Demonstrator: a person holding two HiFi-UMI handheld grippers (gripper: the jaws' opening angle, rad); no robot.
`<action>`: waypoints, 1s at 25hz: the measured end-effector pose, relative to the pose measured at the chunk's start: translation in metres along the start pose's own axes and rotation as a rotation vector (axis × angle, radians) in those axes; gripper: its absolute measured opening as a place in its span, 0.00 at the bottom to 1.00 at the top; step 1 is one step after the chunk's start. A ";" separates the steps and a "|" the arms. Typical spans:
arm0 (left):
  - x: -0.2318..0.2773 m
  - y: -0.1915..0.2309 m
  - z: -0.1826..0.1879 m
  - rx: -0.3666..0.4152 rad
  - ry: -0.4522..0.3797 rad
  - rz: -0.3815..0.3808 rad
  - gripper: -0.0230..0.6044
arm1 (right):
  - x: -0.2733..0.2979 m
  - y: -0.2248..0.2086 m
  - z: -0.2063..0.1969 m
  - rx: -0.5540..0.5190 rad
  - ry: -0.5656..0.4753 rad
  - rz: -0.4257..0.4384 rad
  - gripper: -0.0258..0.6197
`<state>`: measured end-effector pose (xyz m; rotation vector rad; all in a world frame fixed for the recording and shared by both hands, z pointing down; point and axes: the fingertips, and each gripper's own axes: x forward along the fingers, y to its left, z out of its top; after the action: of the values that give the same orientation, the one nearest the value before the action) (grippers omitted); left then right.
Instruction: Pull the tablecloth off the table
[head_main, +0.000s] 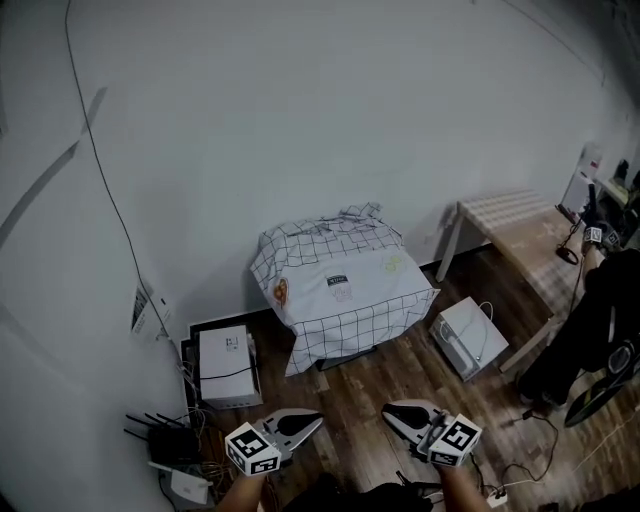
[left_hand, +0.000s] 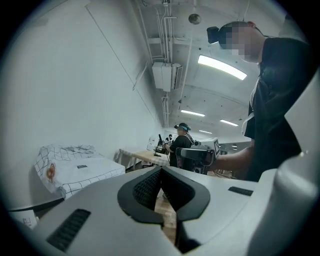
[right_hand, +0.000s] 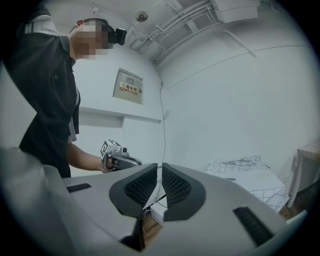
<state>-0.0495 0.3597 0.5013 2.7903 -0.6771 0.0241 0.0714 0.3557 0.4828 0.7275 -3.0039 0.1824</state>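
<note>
- Nearest, at the bottom edge of the head view: left gripper (head_main: 316, 421). Its fingers (left_hand: 145, 189) are clenched together with nothing between them.
- Beside it: right gripper (head_main: 390, 410). Its fingers (right_hand: 177, 187) are likewise pressed shut and empty.
- Task item: tablecloth (head_main: 340, 285), checked, with a plain white panel on top. It is draped over a low worktop, which it hides entirely, and stands against the wall, rumpled along the wall side. It is well apart from both grippers. Judged: the pull has not begun.
- Hazard, grasp: both pairs of fingers must part before they meet the hem. If they arrive clenched they would only shove the cloth.
- Hazard, snag: white box (head_main: 470, 338) sits just beside the right hem, and white case (head_main: 225, 365) sits near the left. A dragged hem could catch on either one or tip it.
- Hazard, bunching: the rumpled wall side may hang up on the far edge if only one corner is pulled.
- Hazard, footing: cables (head_main: 545, 440), power strip (head_main: 497, 497) and router (head_main: 165, 438) lie on the wooden floor around the person. Stepping back during the pull risks a trip.
- Hazard, unknown marks: the dark label and orange patch on the cloth may be print or loose items, which cannot be told. Loose items would fall.
- Hazard, bystander: second person (head_main: 600, 320) stands by wooden worktop (head_main: 510, 225) at the right, within range of a wide sweep.
</note>
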 end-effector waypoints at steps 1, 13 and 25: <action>0.001 0.012 0.000 -0.004 0.009 -0.005 0.06 | 0.009 -0.006 0.000 0.000 0.002 -0.006 0.07; 0.051 0.108 0.009 -0.012 0.070 -0.053 0.06 | 0.062 -0.106 0.000 0.016 0.032 -0.040 0.07; 0.166 0.229 0.069 -0.018 0.112 -0.008 0.06 | 0.120 -0.293 0.033 -0.008 -0.021 0.040 0.07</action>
<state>-0.0088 0.0714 0.5069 2.7499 -0.6361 0.1708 0.0983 0.0381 0.4892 0.6726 -3.0391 0.1658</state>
